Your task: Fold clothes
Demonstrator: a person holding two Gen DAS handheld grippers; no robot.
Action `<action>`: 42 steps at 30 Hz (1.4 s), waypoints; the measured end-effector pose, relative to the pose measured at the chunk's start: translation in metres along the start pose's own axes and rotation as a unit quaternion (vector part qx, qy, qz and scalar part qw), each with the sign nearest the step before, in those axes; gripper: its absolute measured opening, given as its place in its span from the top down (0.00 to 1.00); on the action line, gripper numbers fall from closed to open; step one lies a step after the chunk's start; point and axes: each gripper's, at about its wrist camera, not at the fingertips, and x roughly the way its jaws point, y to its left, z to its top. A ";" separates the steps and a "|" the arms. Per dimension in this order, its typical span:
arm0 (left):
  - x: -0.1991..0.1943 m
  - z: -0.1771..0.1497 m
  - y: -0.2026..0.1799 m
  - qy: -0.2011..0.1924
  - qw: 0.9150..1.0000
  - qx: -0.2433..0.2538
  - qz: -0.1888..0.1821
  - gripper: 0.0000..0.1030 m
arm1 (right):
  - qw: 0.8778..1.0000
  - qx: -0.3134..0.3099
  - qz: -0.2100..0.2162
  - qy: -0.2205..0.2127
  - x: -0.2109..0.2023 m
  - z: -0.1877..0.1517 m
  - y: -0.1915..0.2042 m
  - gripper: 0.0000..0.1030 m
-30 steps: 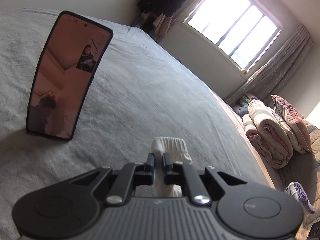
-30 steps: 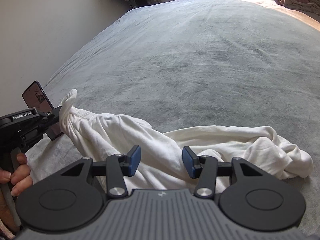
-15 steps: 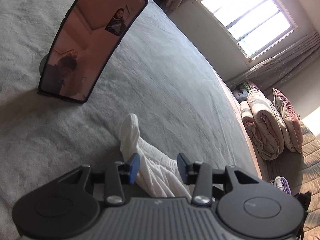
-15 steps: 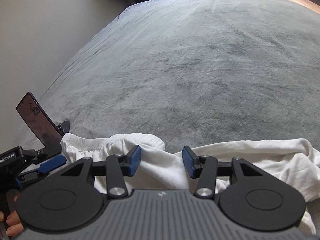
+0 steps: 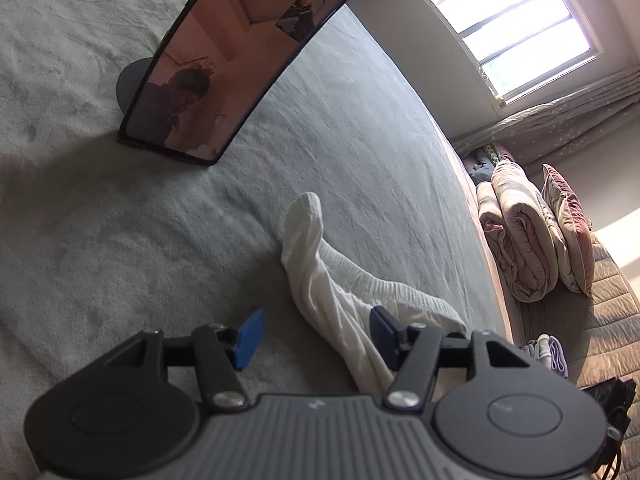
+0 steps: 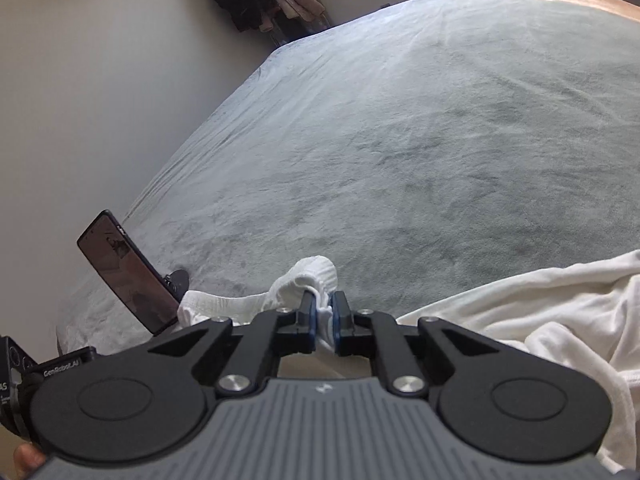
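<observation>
The white garment (image 5: 340,288) lies rumpled on the grey bed (image 6: 440,140), its ribbed elastic edge running toward the propped-up phone (image 5: 240,56) and the rest of the cloth bunched to the right in the right wrist view. It looks like trousers with an elastic waistband, though the shape is too crumpled to be sure.

The right gripper (image 6: 323,316) has its fingers clenched on a bunched bit of that ribbed edge. The left gripper (image 5: 316,338) hangs released, its fingers spread wide, with a twisted strip of the cloth passing between them but not pinched.

Judging from this, the cloth is being pulled out flat before a fold. To do it well, the left fingers should take the edge well apart from the right grip, not on the twisted part, so that drawing both grips apart flattens the band. The lift should stay low and away from the phone, which a dragged hem could tip.
</observation>
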 end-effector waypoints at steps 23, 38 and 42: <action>-0.011 0.007 0.016 -0.027 0.999 -0.013 0.023 0.41 | 0.977 -0.106 0.128 0.132 -0.016 -0.119 0.099 0.89; -0.002 0.005 0.013 -0.054 0.995 0.030 0.083 0.52 | 0.984 -0.113 0.085 0.112 -0.030 -0.097 0.073 0.57; -0.001 0.005 0.010 -0.063 0.992 0.041 0.102 0.59 | 0.991 -0.111 0.035 0.072 -0.040 -0.069 0.046 0.56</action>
